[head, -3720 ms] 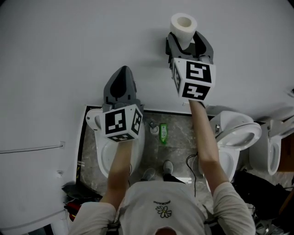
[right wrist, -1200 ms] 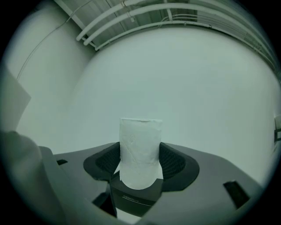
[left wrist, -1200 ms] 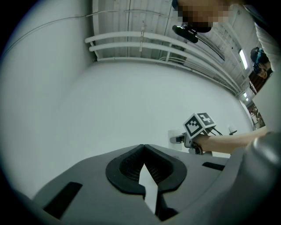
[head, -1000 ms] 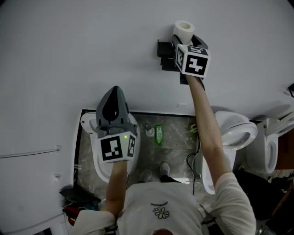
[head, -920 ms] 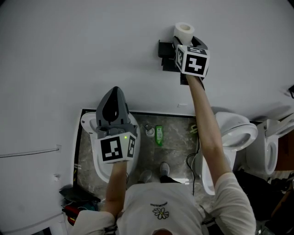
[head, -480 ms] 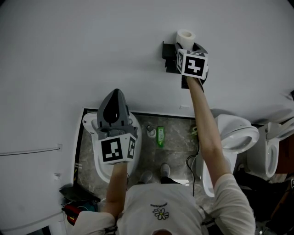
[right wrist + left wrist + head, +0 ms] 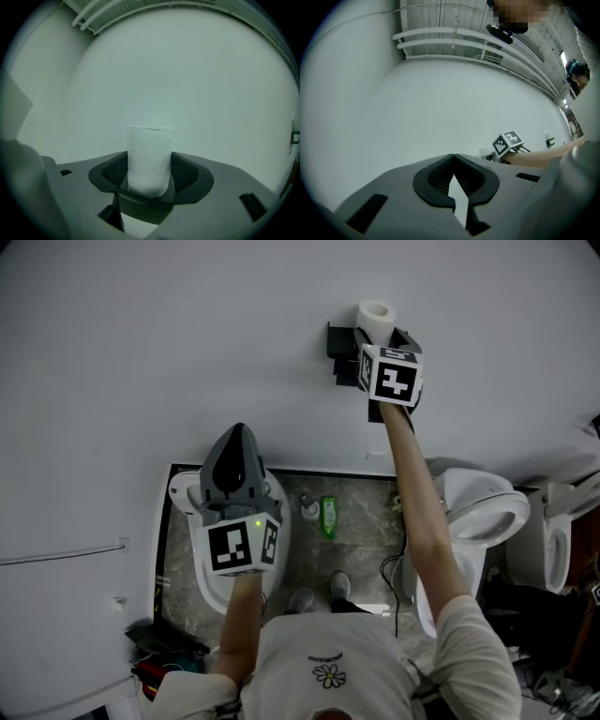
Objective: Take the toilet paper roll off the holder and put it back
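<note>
**Toilet paper roll (image 7: 376, 317) gripped beside the holder (image 7: 337, 339)**

Right gripper (image 7: 379, 334) is raised to the white wall (image 7: 141, 352), its jaws clamped on the toilet paper roll, which stands upright between them. The roll is just beside the black holder; whether it rests on it cannot be told. Left gripper (image 7: 235, 439) hangs lower, well apart, jaws together and empty.

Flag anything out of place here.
Nothing looks spilled or damaged. The one oddity is that the roll is off the black holder, clamped in the right gripper beside it. The left gripper is shut and empty.
</note>
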Demonstrator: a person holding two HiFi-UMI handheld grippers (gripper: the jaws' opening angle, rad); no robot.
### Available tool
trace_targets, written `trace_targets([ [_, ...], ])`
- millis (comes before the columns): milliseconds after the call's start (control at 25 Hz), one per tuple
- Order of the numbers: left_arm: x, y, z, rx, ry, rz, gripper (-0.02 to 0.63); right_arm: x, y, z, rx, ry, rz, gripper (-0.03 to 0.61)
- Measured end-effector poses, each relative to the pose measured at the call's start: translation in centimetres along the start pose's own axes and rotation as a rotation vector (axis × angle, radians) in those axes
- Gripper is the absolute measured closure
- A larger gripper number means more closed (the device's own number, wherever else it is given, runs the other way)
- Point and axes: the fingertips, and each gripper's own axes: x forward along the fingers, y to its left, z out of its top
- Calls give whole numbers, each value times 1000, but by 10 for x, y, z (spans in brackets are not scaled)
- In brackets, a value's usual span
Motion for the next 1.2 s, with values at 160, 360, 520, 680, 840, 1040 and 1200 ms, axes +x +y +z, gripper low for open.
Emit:
trace_targets([
  [160, -2, -2, 6, 0, -10, -4, 595, -7, -3, 3, 4, -26, -25, 296],
  [360, -5, -2, 10, -3, -18, -7, 597, -20, -4, 26, -10, -99, -23, 284],
  [520, -12, -5, 21, -2, -39, -14, 595, -51, 0, 71, -34, -215, -11, 284],
  [680, -24, -9, 34, 3, -67, -22, 595, -108, 11, 117, -96, -382, 12, 285],
  [840, -30, -10, 42, 3, -83, -27, 595, -171, 19, 138, -135, -527, 13, 313],
  [1040, -41, -10, 46, -10, -93, -36, 595, -243, 32, 127, -137, -646, -4, 520],
  [1200, -54, -10, 48, -17, -97, -40, 595, -279, 52, 93, -171, -633, -8, 558],
])
